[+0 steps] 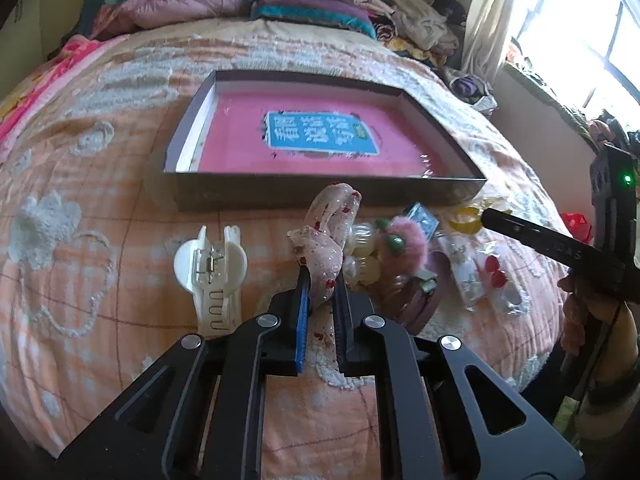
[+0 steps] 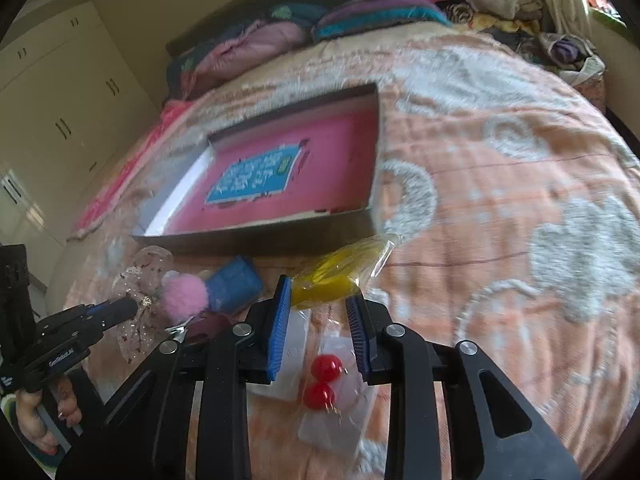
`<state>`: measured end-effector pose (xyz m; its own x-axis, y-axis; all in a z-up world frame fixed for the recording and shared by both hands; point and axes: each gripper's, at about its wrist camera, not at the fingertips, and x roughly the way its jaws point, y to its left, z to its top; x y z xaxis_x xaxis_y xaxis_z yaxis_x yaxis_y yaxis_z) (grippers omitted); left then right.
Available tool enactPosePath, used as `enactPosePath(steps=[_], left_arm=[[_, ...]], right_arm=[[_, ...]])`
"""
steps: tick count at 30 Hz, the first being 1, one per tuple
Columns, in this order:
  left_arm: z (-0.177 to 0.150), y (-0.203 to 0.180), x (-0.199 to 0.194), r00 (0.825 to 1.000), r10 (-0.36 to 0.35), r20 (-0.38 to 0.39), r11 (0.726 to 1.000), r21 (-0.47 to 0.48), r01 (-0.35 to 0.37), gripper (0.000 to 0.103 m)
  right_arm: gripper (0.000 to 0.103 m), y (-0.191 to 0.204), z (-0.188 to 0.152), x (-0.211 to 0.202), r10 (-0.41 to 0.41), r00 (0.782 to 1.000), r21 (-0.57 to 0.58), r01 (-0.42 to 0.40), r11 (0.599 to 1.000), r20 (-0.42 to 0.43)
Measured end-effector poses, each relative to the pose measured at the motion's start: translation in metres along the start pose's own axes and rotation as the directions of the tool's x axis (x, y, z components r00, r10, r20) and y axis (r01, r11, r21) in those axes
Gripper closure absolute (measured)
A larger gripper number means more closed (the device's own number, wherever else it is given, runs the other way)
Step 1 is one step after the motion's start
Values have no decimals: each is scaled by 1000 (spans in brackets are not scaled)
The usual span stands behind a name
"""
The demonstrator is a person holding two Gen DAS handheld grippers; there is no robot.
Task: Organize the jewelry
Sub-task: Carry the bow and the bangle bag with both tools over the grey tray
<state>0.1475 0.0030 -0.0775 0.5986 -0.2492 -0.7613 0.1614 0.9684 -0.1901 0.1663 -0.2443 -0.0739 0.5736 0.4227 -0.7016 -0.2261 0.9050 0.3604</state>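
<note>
Low in the middle of the left view | left gripper (image 1: 322, 280) jaws squeezed on see-through bow (image 1: 326, 240): soft, light, floppy, hold its middle | right gripper (image 2: 318, 304) jaws apart around yellow bagged thing (image 2: 332, 276), not pinching | both on bed (image 1: 100, 208) by box (image 1: 320, 196)

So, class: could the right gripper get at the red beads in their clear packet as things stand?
Probably yes: the red beads lie uncovered between the right gripper fingers, nothing blocking.

Left wrist view: aimed steeply down, close over the bed (image 1: 100, 184).
Right wrist view: likewise angled, close.
Shared: shallow box (image 1: 328, 194), jewelry pile.
</note>
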Motion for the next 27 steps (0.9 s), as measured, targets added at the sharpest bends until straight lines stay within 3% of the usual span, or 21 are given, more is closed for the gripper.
enactPosePath(steps=[7,13,27], left_arm=[[5,-8,-18,999,-30,42,999,16,30,99],[26,-22,-32,996,-44,81,999,21,43,99],[87,-23,-38,984,4,175,1000,11,-7,99]], right_arm=[[77,-17,-3,-56,-32,993,33,29,999,111],[77,-21,-1,-110,-38,974,29,33,999,225],[77,-7,26,-143,-3,949,-29,12,999,314]])
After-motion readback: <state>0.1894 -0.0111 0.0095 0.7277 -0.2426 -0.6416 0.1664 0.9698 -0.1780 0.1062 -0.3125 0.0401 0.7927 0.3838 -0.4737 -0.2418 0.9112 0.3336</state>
